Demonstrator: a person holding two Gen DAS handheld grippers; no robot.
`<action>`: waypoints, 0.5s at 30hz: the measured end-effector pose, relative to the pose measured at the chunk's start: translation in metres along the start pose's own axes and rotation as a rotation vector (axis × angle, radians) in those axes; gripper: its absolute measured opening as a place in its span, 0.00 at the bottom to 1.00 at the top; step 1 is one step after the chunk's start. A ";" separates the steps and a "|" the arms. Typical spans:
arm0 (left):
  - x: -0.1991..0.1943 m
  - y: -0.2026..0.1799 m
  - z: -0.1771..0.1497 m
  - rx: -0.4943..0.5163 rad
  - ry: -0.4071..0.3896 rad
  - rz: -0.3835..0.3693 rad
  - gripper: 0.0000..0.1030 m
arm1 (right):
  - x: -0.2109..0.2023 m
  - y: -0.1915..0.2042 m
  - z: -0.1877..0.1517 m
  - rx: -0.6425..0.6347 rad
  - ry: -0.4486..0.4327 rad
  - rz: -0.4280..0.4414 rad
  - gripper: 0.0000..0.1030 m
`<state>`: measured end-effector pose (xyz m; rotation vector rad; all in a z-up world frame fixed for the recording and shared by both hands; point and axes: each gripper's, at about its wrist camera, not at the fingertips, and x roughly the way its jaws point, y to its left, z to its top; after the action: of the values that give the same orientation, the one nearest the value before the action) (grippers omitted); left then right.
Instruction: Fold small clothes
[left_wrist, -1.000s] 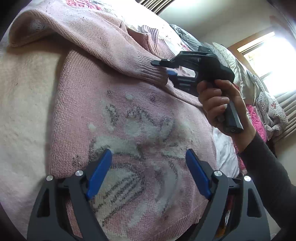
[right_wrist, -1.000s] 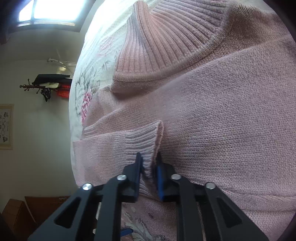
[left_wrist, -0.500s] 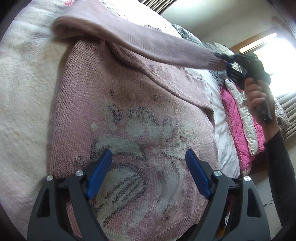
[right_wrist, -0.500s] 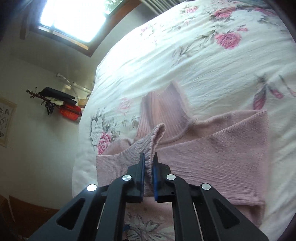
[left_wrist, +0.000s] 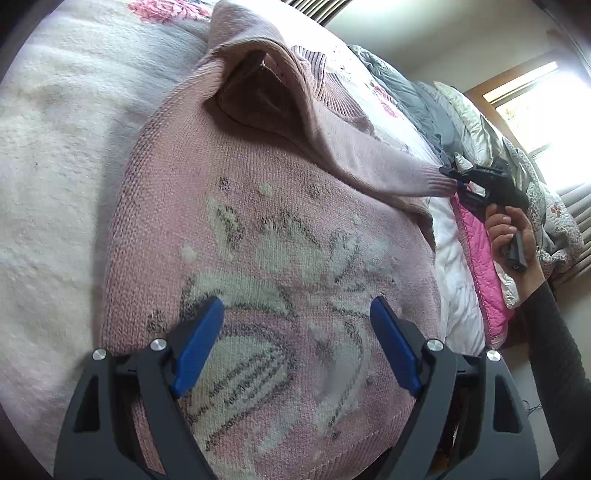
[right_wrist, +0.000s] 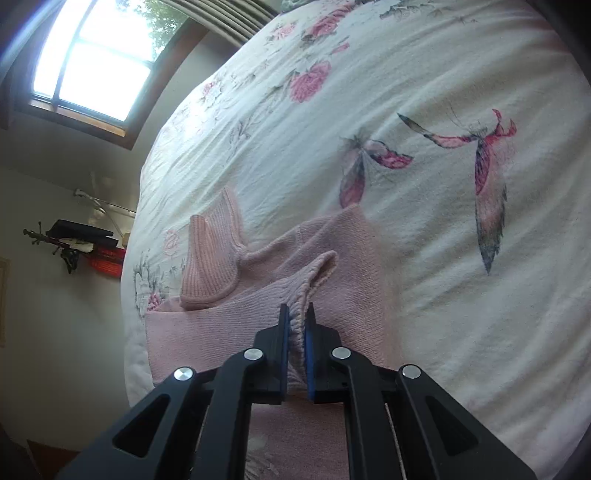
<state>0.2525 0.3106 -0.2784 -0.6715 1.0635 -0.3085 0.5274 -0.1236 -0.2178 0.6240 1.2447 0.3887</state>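
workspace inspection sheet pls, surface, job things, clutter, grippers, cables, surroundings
surface: floral bedspread, white with pink roses and butterflies
job's things: pink sweater lying flat, knitted pattern up; its sleeve stretched across the body, cuff pinched
clutter: heap of bedding and a pink quilt at the bed's far side
grippers: left gripper open, over the sweater's lower part; right gripper shut on the cuff, held by a hand
cables: nothing seen
surroundings: window, wall rack holding dark items

Black tool (left_wrist: 295, 347) frames (blue pads), dark sleeve (left_wrist: 554, 332).
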 end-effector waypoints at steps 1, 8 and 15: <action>0.000 -0.001 0.001 -0.005 0.006 -0.004 0.79 | 0.002 -0.004 0.000 0.007 0.004 0.000 0.07; -0.016 -0.017 0.032 -0.039 -0.022 -0.121 0.77 | 0.016 -0.021 -0.002 0.028 0.023 0.011 0.07; -0.041 -0.050 0.131 -0.007 -0.134 -0.222 0.78 | 0.011 -0.011 -0.001 0.001 0.019 0.033 0.07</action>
<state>0.3531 0.3414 -0.1767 -0.8079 0.8635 -0.4454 0.5295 -0.1251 -0.2333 0.6436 1.2541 0.4220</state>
